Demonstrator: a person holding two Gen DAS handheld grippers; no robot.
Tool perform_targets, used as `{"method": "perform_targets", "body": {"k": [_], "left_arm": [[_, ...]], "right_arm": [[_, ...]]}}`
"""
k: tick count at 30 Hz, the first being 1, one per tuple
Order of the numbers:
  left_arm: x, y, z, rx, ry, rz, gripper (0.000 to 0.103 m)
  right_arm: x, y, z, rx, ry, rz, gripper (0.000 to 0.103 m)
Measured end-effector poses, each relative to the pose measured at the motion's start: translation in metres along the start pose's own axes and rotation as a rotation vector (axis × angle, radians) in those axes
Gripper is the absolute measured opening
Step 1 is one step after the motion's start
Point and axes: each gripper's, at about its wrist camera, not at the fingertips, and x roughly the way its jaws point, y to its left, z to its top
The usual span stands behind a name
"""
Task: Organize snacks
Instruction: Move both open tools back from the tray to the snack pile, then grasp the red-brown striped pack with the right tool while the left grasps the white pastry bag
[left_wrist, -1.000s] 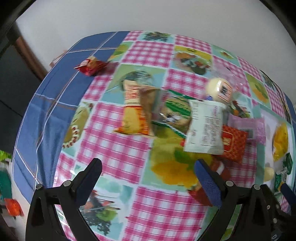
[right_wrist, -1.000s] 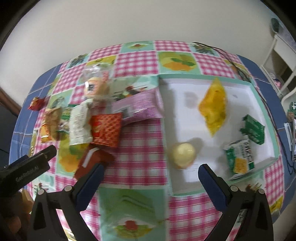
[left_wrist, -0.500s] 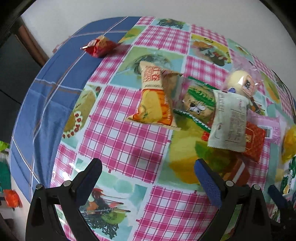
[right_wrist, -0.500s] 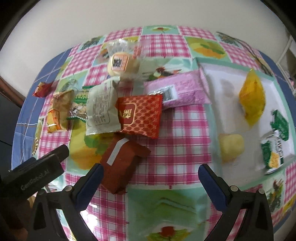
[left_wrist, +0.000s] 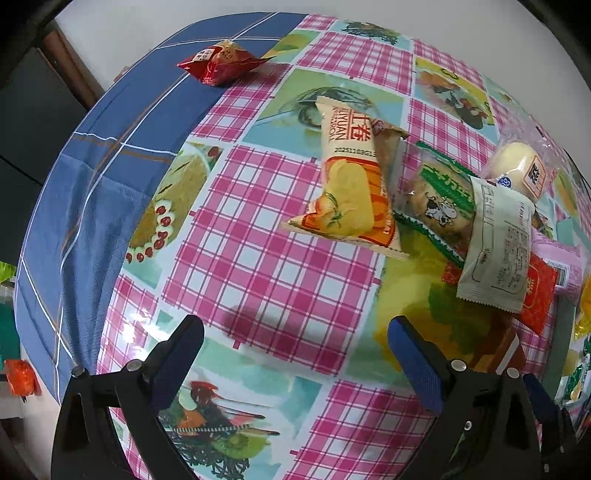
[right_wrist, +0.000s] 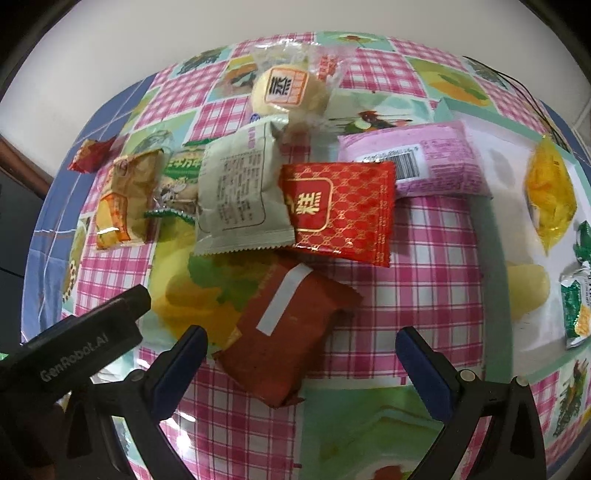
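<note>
Both spread wide, empty: right hand-held gripper over brown packet; left hand-held gripper above bare table, near orange packet.

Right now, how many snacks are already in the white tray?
4 visible in the white tray: yellow packet at the far side, pale round snack by the near-left edge, two green-and-white packets at the right. The frame edge may hide more.
</note>
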Motion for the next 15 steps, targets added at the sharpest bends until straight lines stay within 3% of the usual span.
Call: {"method": "perform_targets", "body": {"k": [15], "left_arm": [[-0.010, -0.018, 0.008, 0.028, -0.022, -0.019, 0.100]], "right_arm": [[0.002, -0.036, 0.000, 0.058, 0.009, -0.063, 0.103]]}}
